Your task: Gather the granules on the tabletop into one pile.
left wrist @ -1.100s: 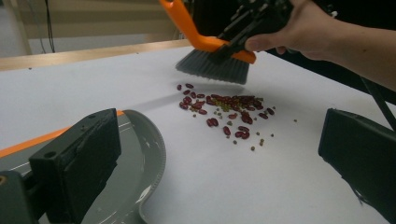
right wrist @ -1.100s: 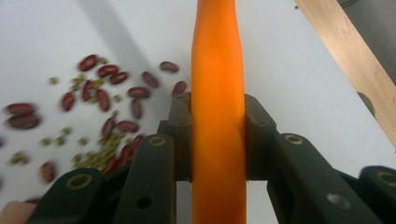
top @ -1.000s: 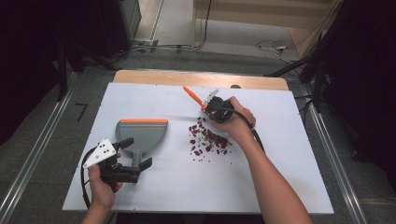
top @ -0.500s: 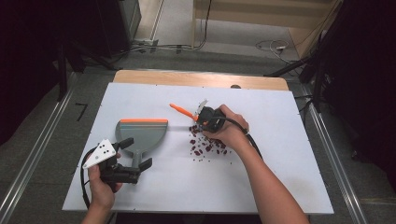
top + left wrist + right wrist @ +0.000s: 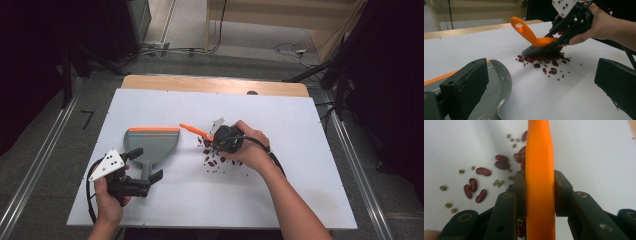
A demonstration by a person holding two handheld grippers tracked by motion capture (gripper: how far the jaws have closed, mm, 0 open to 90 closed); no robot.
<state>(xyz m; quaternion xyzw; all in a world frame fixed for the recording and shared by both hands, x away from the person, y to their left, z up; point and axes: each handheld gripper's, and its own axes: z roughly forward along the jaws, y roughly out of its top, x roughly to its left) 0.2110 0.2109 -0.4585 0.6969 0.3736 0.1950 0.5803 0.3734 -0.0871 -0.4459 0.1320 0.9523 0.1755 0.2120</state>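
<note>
An orange-handled brush (image 5: 192, 130) (image 5: 529, 32) (image 5: 540, 150) rests its dark bristles on a scatter of red beans and small green beans (image 5: 215, 161) (image 5: 544, 65) (image 5: 477, 187) at mid-table. My right gripper (image 5: 220, 139) (image 5: 564, 37) (image 5: 540, 180) is shut on the brush handle, tilted over the pile. Left of the beans lies a grey dustpan (image 5: 150, 142) (image 5: 496, 87) with an orange lip, mouth toward the far side. My left gripper (image 5: 145, 165) (image 5: 540, 87) stands open at the dustpan's handle, jaws wide on either side without pressing it.
Everything sits on a white board (image 5: 300, 190) with a wooden strip (image 5: 210, 84) along its far edge. Metal rails (image 5: 40, 165) run along the floor on both sides. Cables trail from both grippers toward the near edge.
My right gripper has carried the brush leftward across the table, dragging the beans nearer the dustpan. The left gripper and the dustpan have stayed put.
</note>
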